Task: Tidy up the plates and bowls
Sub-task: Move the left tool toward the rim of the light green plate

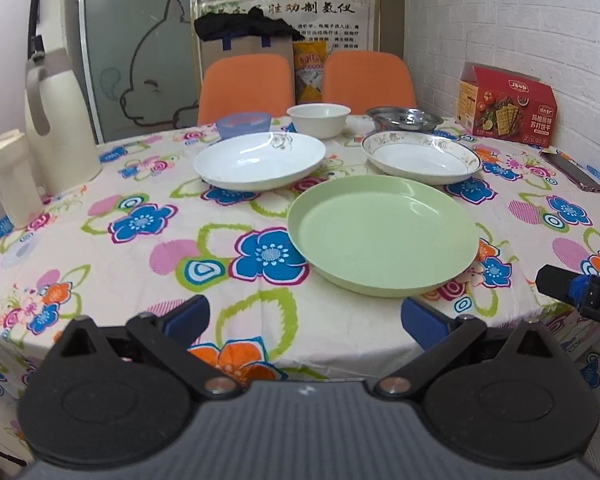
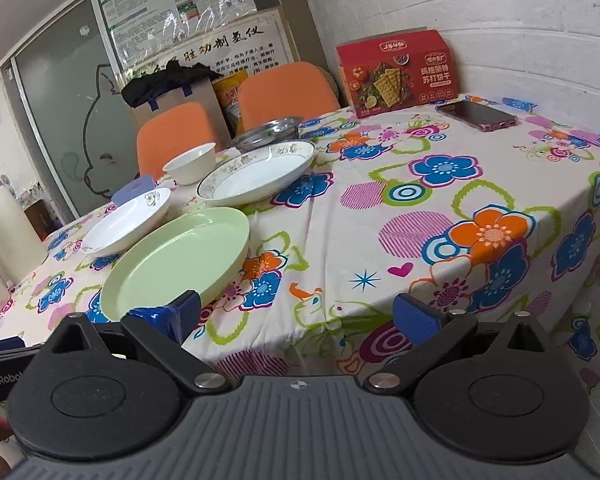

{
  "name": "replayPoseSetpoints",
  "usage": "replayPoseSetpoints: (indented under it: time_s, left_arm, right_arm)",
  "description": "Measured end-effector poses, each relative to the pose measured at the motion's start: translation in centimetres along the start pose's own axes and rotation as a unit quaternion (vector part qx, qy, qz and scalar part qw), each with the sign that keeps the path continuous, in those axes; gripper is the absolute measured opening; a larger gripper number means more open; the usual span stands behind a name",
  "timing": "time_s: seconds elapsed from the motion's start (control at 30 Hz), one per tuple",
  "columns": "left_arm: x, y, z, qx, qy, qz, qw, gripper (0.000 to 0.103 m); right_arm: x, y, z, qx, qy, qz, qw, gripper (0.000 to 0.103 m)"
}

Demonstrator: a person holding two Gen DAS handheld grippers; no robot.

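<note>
Both claws agape before green plate

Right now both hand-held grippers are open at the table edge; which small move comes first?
Probably ease the right hand-held gripper forward-left onto the near rim of the round pale green plastic plate. It is the closest dish, lies flat and unstacked, and the left hand-held gripper sits farther back.
</note>
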State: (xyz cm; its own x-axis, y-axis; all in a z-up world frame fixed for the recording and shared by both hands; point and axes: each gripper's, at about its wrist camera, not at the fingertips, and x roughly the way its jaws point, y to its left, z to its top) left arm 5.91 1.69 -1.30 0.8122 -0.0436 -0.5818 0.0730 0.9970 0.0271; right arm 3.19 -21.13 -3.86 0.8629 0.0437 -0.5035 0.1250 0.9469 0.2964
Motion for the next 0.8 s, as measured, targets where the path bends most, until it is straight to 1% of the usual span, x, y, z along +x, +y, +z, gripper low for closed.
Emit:
replayPoseSetpoints:
  time_s: [0.2, 0.37, 0.47, 0.53, 0.67, 0.8]
  left_arm:
    - [2.3, 2.4, 2.2, -0.008, 0.028, -0.006, 0.9996, 0.101]
    - [4.7, 4.0, 5.3, -0.013, 0.042, -0.031, 0.9986, 0.101]
    - [6.8, 4.3, 6.6, -0.015, 0.059, -0.049, 0.9969, 0.101]
    - [8.3, 4.3, 7.0, -0.018, 0.074, -0.056, 0.9955, 0.101]
    - [10.5, 4.7, 7.4, -0.03, 0.09, -0.068, 0.9932, 0.101]
    - [12.0, 4.4, 7.4, -0.035, 0.105, -0.076, 0.9909, 0.101]
  right_arm:
    - [3.8, 1.9, 2.2, -0.024, 0.039, 0.018, 0.999, 0.09]
    - [7.1, 3.6, 4.4, -0.044, 0.066, 0.028, 0.996, 0.09]
    - [9.0, 4.5, 5.2, -0.065, 0.083, 0.024, 0.994, 0.09]
    - [10.1, 4.9, 5.5, -0.079, 0.096, 0.018, 0.992, 0.09]
    - [11.9, 5.5, 5.6, -0.094, 0.118, 0.016, 0.988, 0.09]
    - [12.5, 6.3, 5.4, -0.124, 0.118, 0.001, 0.985, 0.09]
